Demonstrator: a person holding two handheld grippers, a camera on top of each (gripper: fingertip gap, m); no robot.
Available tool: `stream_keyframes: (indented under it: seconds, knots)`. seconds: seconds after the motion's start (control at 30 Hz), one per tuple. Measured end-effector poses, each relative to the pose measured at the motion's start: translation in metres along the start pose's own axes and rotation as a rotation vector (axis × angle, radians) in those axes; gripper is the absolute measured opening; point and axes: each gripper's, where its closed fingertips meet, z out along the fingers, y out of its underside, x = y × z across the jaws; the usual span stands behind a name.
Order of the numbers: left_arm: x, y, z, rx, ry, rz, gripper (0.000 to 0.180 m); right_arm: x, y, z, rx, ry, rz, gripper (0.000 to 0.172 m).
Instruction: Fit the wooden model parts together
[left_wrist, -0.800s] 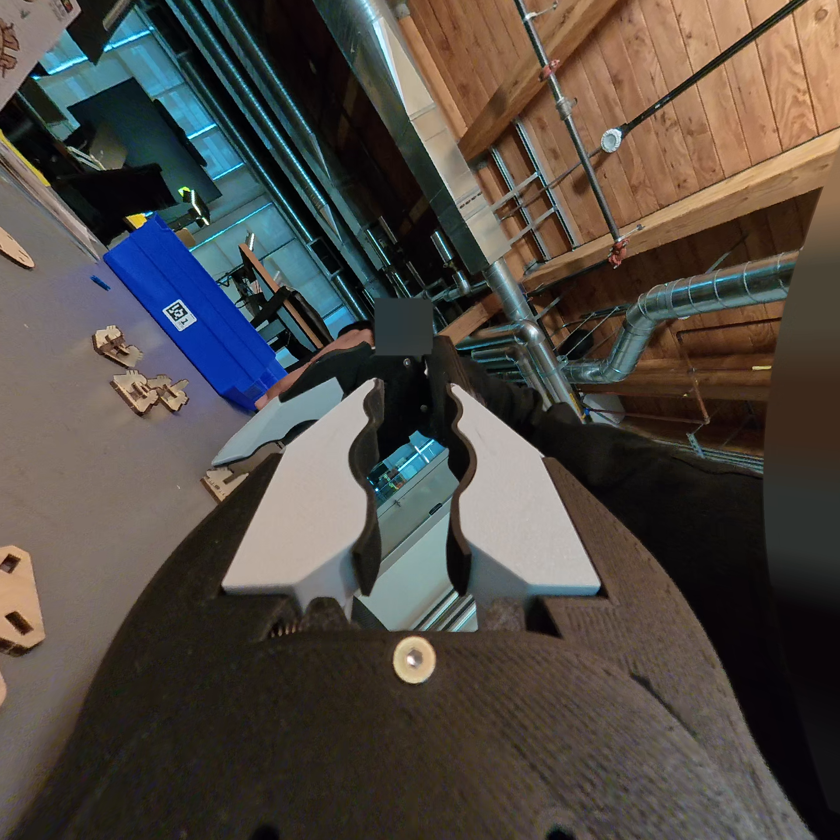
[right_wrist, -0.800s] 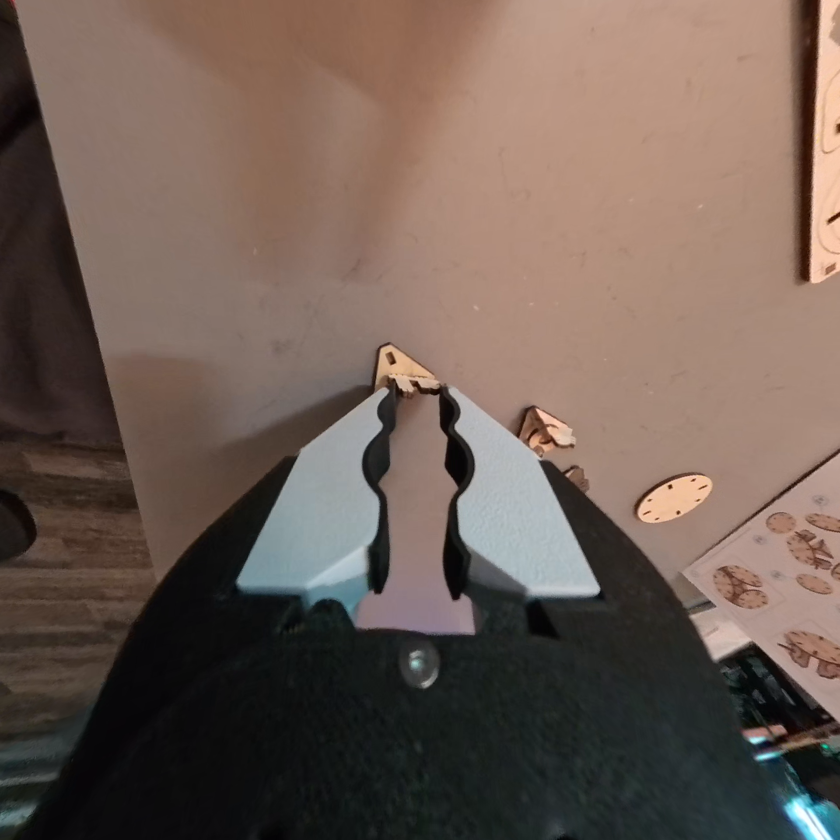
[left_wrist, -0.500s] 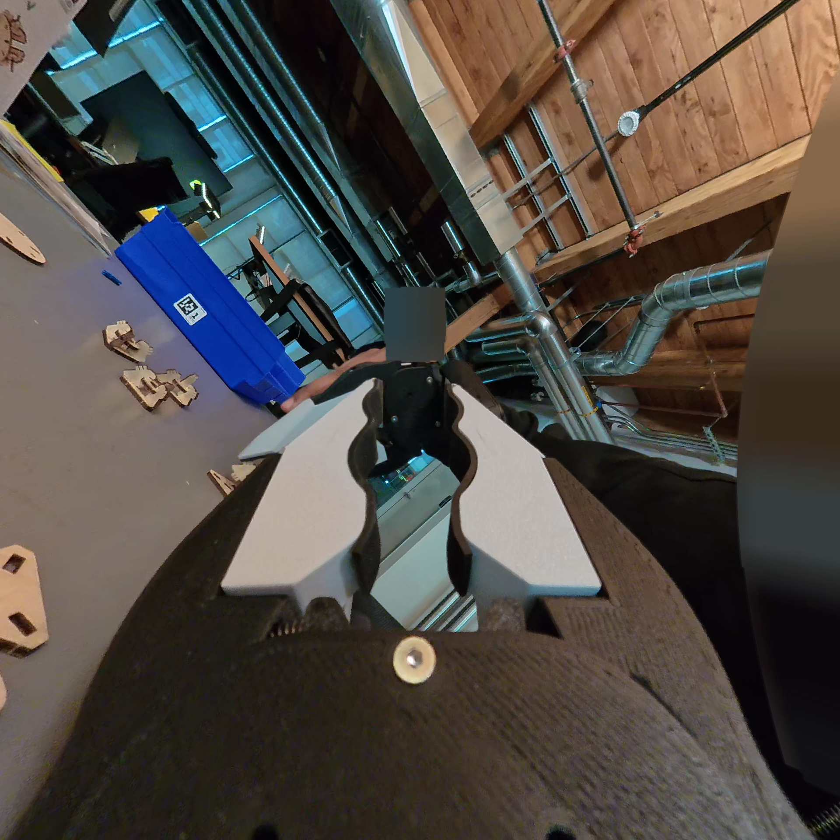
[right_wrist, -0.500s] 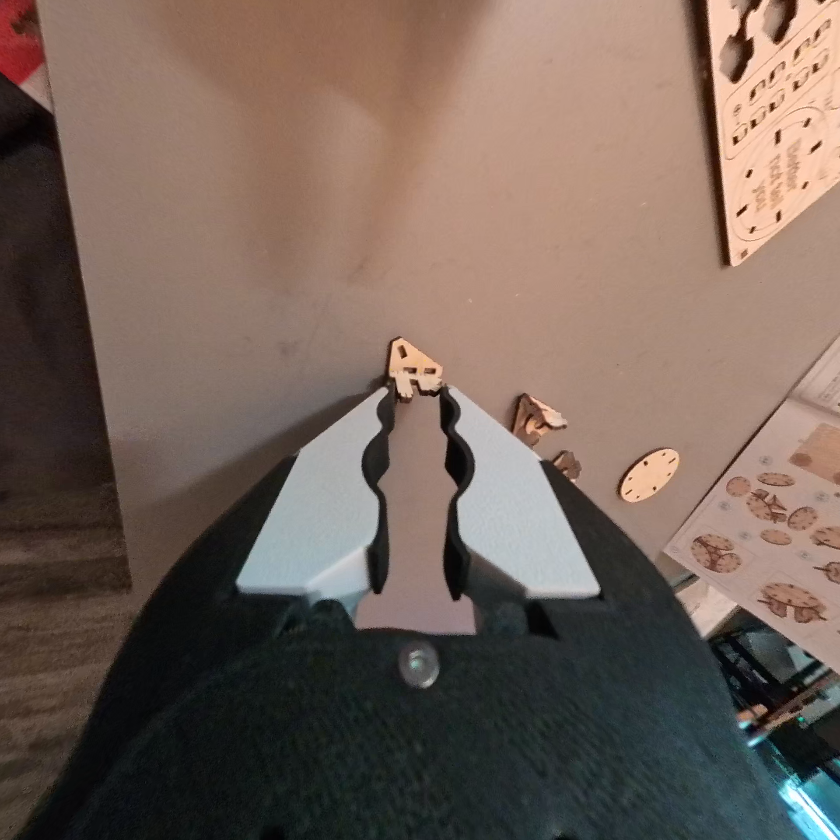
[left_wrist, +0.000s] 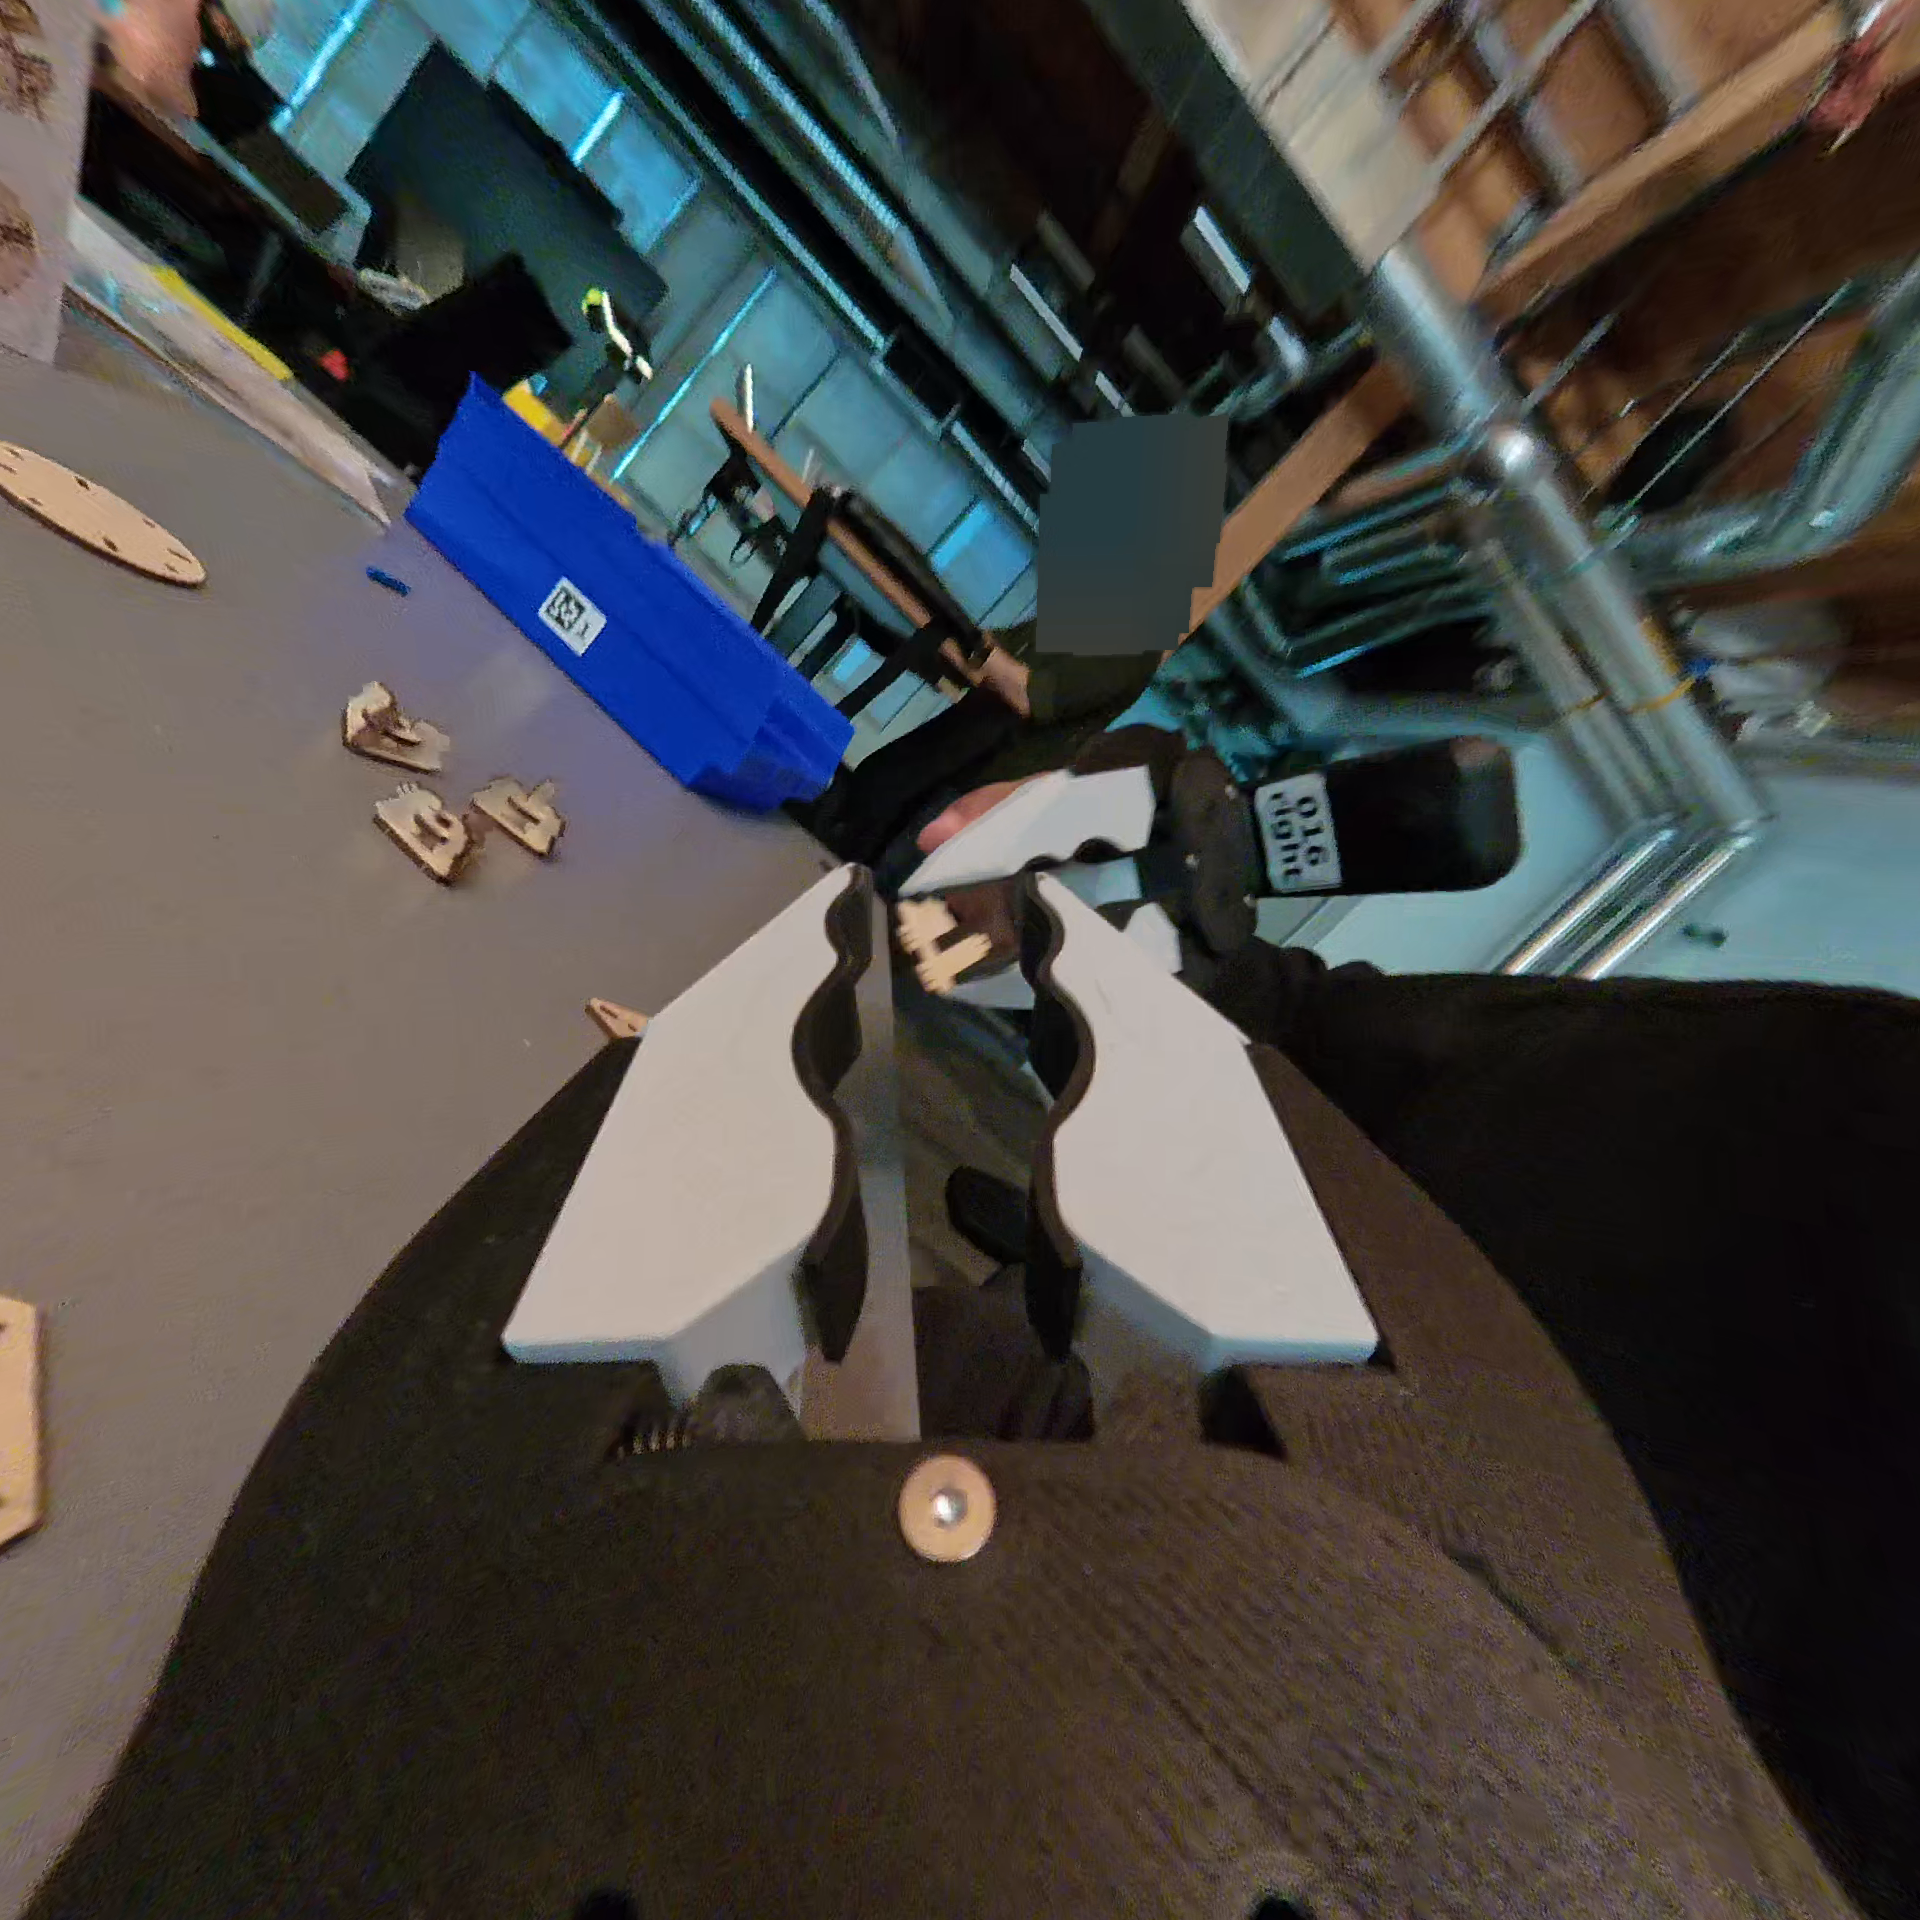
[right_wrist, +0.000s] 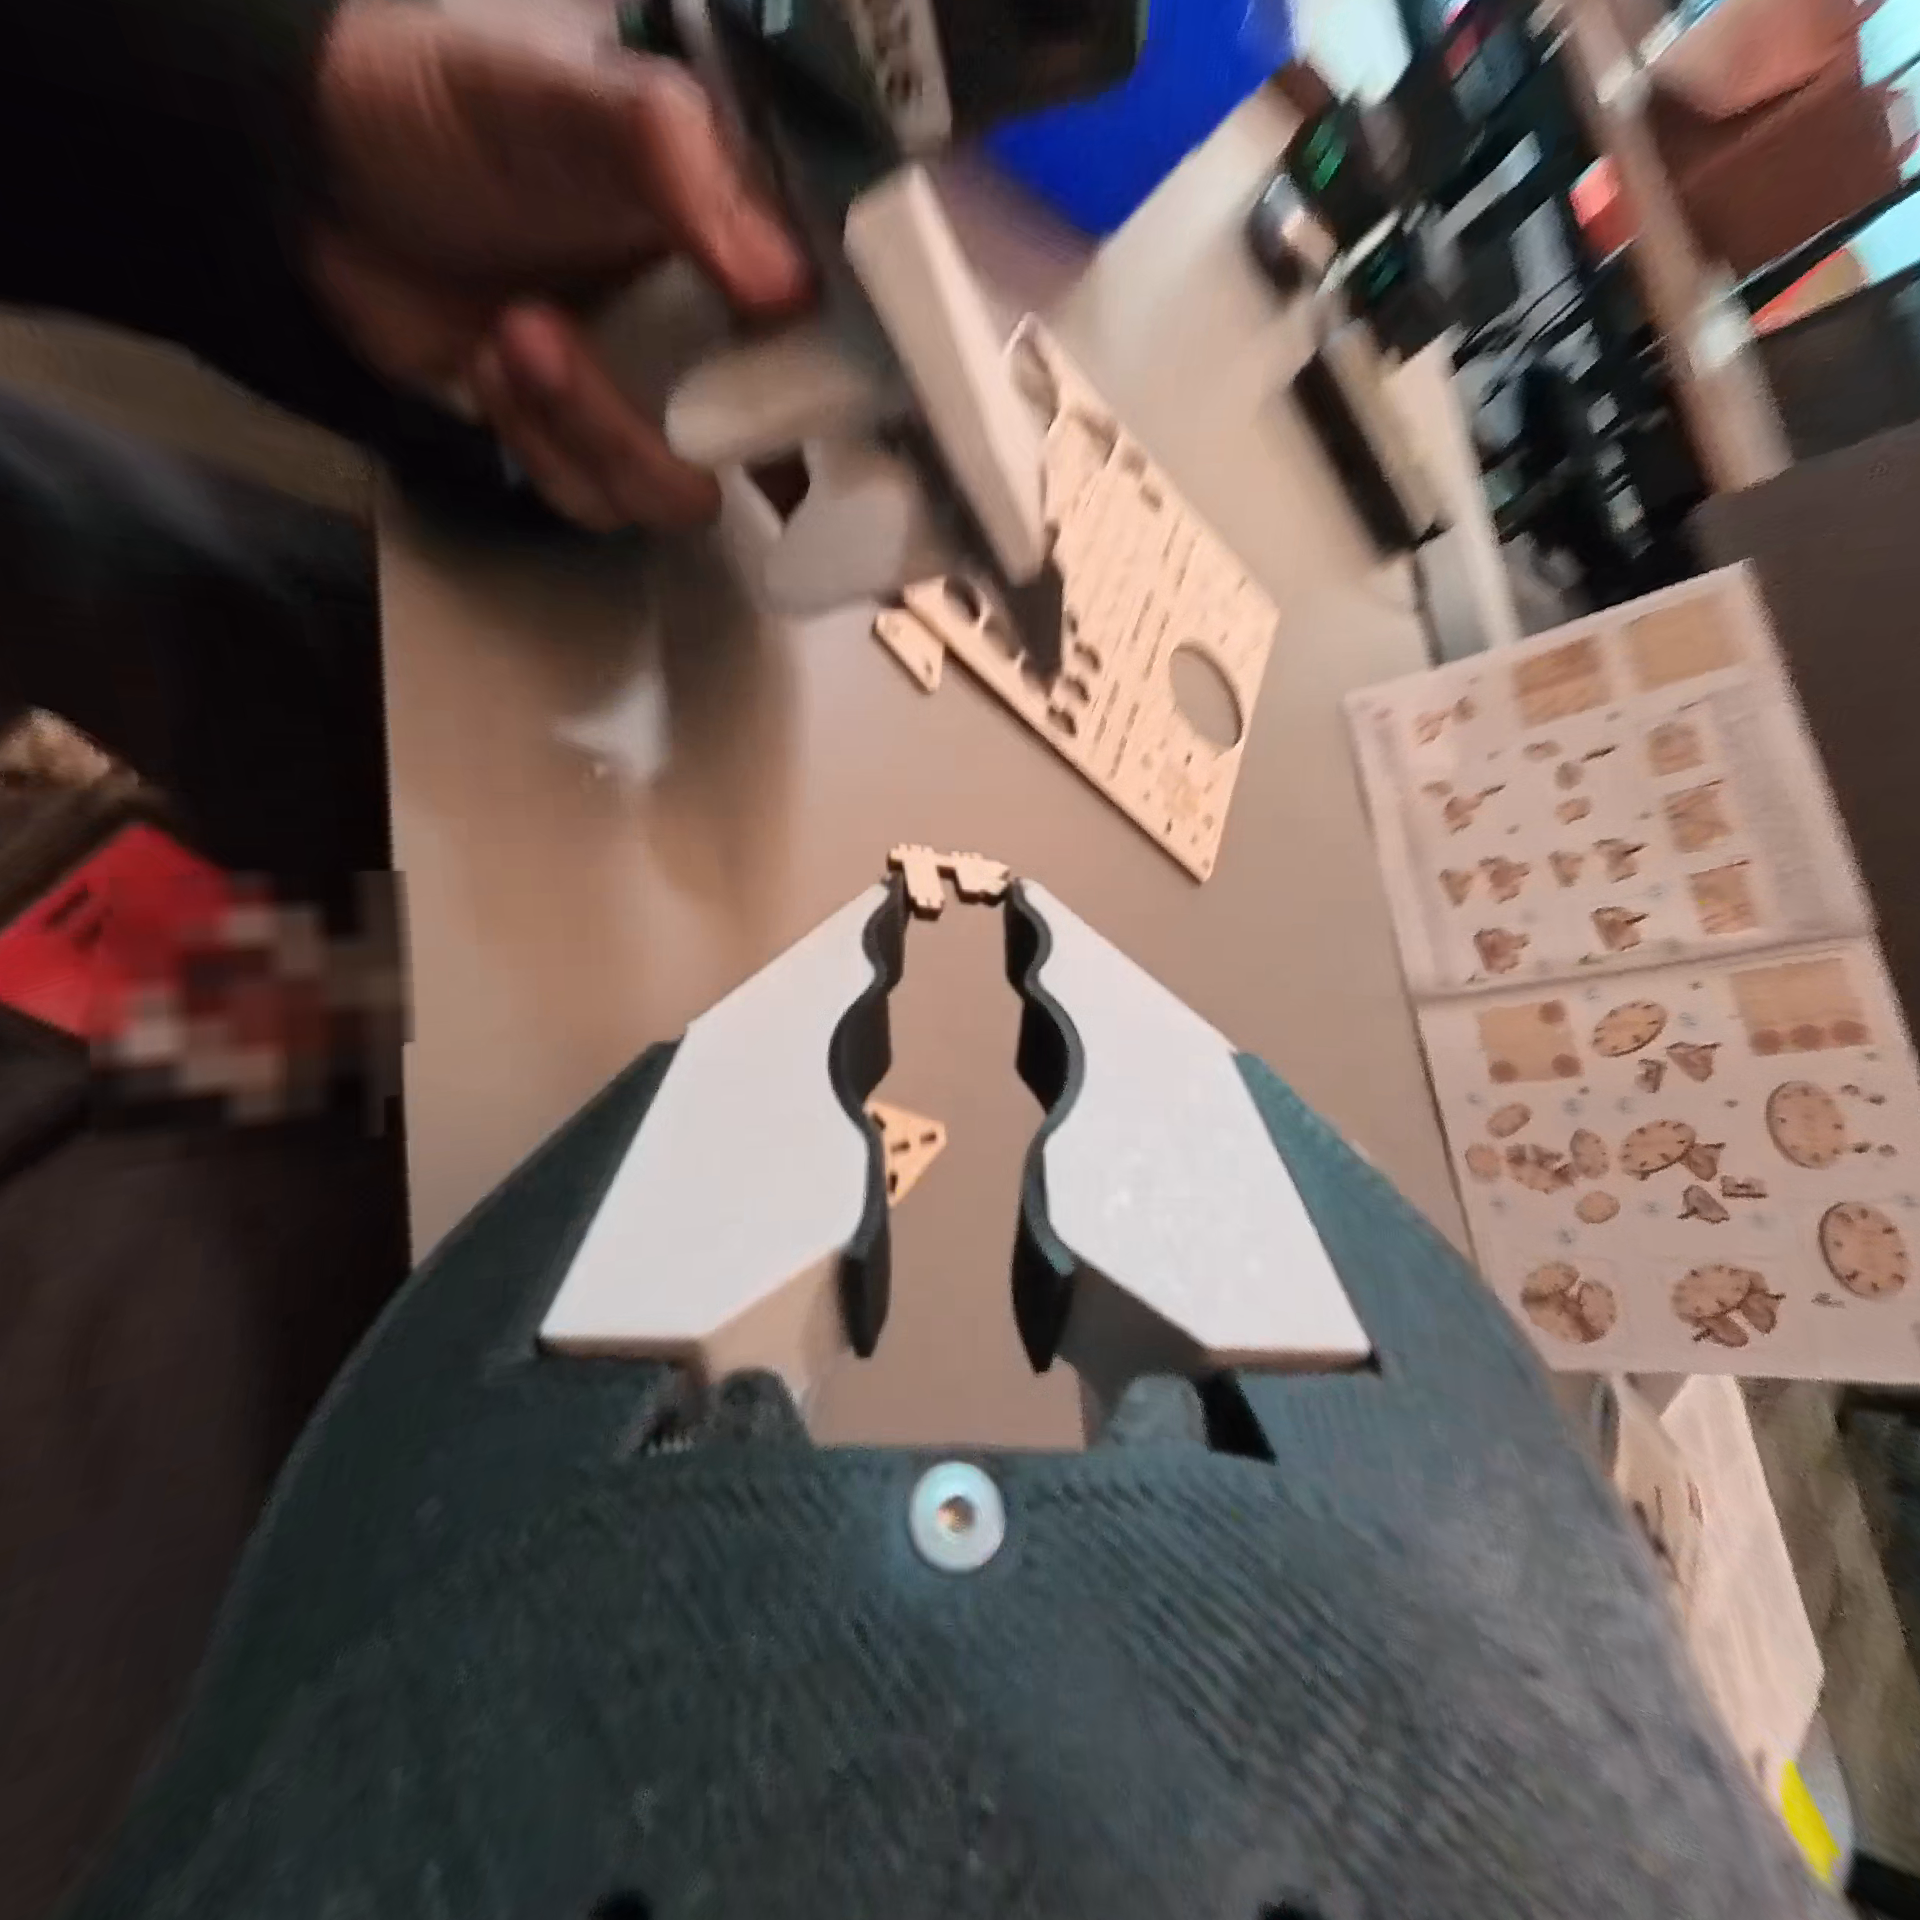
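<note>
— What is seen in the left wrist view?

— The left claw (left_wrist: 945, 881) is held above the near edge of the grey table (left_wrist: 208, 1039), with its jaws apart and nothing gripped between them. Just beyond its tips the right claw (left_wrist: 951, 920) is seen, and a small toothed wooden piece (left_wrist: 940, 951) is carried at its end, clear of the table.

— And what is found on the table in that view?

— Three small wooden pieces (left_wrist: 436, 790) are grouped toward the far edge, near a blue bin (left_wrist: 623, 623). A round wooden disc (left_wrist: 104, 520) is laid by the left edge, and a flat wooden piece (left_wrist: 16, 1423) is cut off by the frame nearer in.

— What is shown in the right wrist view?

— The right claw is clenched on the toothed wooden piece, which is pinched at the very tips with a pad pressed to each end. It is held in the air over the middle of the table.

— What is seen about it?

— A triangular wooden piece (right_wrist: 909, 1143) is seen on the table below the claw. A cut-out wooden sheet (right_wrist: 1174, 707) is laid farther off, and printed instruction sheets (right_wrist: 1662, 987) are spread toward the right edge. The other gripper is seen, blurred, in a hand (right_wrist: 520, 260) above the sheet.
</note>
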Motion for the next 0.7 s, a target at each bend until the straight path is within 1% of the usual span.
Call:
stream_keyframes:
  seconds: [0.07,0.13,0.2,0.23,0.3,0.37,0.47,0.53,0.6,0.7]
  knots:
    - [0.001,0.01,0.009,-0.044,-0.004,-0.005,0.028,-0.001,-0.012,-0.007,0.071,0.051,-0.029,0.018]
    - [0.009,0.017,0.017,-0.056,0.049,-0.057,0.027,-0.002,-0.02,-0.013,0.109,0.076,-0.057,0.018]
    - [0.02,0.024,0.026,-0.068,0.132,-0.117,0.018,-0.001,-0.025,-0.017,0.126,0.091,-0.06,0.017]
    - [0.028,0.028,0.03,-0.079,0.183,-0.142,0.009,0.0,-0.026,-0.019,0.131,0.092,-0.056,0.018]
    - [0.033,0.025,0.033,-0.049,0.232,-0.203,0.004,0.002,-0.028,-0.023,0.145,0.1,-0.047,0.018]
    - [0.035,0.025,0.034,-0.043,0.25,-0.225,0.003,0.002,-0.028,-0.025,0.161,0.098,-0.009,0.018]
    - [0.034,0.019,0.032,-0.007,0.234,-0.196,0.002,0.003,-0.029,-0.026,0.191,0.077,0.151,0.013]
    - [0.034,0.015,0.029,0.014,0.233,-0.177,0.002,0.007,-0.036,-0.03,0.248,0.048,0.316,0.02]
    - [0.034,0.011,0.024,0.041,0.239,-0.162,0.002,0.009,-0.041,-0.031,0.28,-0.022,0.498,0.03]
    - [0.036,0.005,0.02,0.082,0.269,-0.163,0.002,0.005,-0.045,-0.023,0.267,-0.149,0.704,0.03]
